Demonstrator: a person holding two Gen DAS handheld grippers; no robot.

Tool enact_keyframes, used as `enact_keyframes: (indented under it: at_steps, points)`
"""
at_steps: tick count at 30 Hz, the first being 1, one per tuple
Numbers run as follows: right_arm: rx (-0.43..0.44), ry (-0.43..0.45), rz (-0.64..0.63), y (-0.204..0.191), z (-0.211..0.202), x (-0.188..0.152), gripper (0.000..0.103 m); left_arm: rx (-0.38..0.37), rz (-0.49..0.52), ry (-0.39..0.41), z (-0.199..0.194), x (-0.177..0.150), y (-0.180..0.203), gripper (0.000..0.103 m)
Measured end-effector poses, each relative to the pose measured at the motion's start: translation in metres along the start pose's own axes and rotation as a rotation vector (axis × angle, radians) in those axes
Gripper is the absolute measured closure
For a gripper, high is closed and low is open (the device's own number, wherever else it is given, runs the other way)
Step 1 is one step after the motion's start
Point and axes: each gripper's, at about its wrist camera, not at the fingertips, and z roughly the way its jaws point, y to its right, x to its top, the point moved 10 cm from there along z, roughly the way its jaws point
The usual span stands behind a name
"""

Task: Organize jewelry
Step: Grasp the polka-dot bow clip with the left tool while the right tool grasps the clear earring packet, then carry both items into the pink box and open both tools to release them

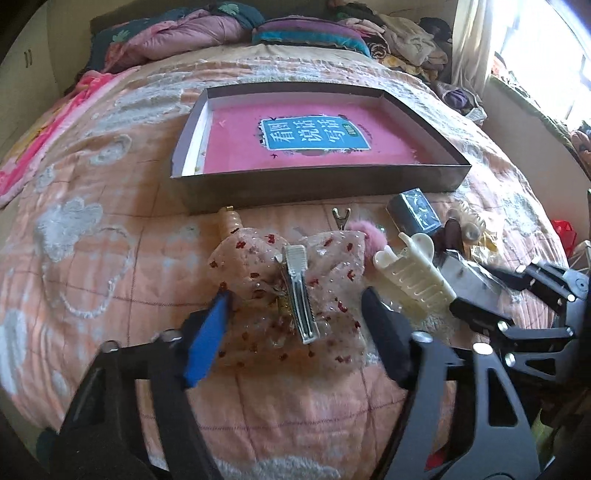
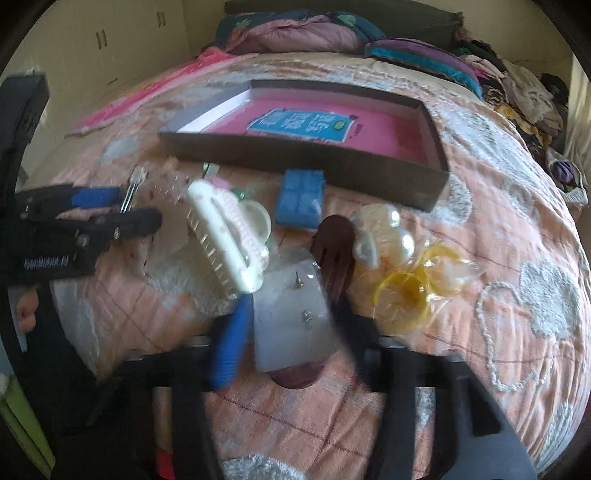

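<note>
A sheer pink bow hair clip [image 1: 288, 280] with red flecks and a metal clip lies on the bed between the open fingers of my left gripper [image 1: 295, 299]. A cream claw clip [image 1: 413, 273] lies to its right, also in the right wrist view [image 2: 229, 236]. My right gripper [image 2: 291, 306] is open around a clear packet of earrings [image 2: 291, 314]. A brown clip [image 2: 334, 240], a pearl clip [image 2: 380, 236], yellow bangles in plastic [image 2: 413, 288] and a blue box [image 2: 301, 197] lie nearby. A dark tray [image 1: 317, 184] with a pink book inside sits behind.
Everything lies on a peach quilted bedspread [image 1: 110, 258]. Folded blankets and clothes [image 1: 229, 29] are piled at the head of the bed. A pink fluffy clip [image 1: 373, 236] lies near the tray. A window is at the right.
</note>
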Motion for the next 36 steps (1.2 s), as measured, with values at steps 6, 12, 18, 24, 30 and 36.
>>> enact_keyframes:
  at_steps: [6,12,18,24,30,36]
  points:
    - [0.037,0.075,0.100,0.012,-0.027,0.000,0.066,-0.014,0.006,0.022,-0.004,0.006,-0.003,0.080]
    - [0.044,0.138,0.173,0.031,-0.064,-0.005,0.066,-0.056,0.003,0.065,-0.022,0.011,0.003,0.086]
    - [0.002,0.213,0.236,0.054,-0.100,-0.003,0.066,-0.066,0.004,0.131,-0.049,0.030,-0.003,0.086]
    - [-0.028,0.309,0.296,0.074,-0.144,0.010,0.066,-0.061,-0.004,0.168,-0.056,0.064,-0.013,0.086]
    - [-0.028,0.374,0.293,0.088,-0.166,0.040,0.066,-0.035,-0.012,0.216,-0.059,0.107,-0.017,0.086]
    - [-0.005,0.427,0.260,0.088,-0.173,0.079,0.066,-0.012,-0.012,0.232,-0.052,0.139,-0.024,0.085]
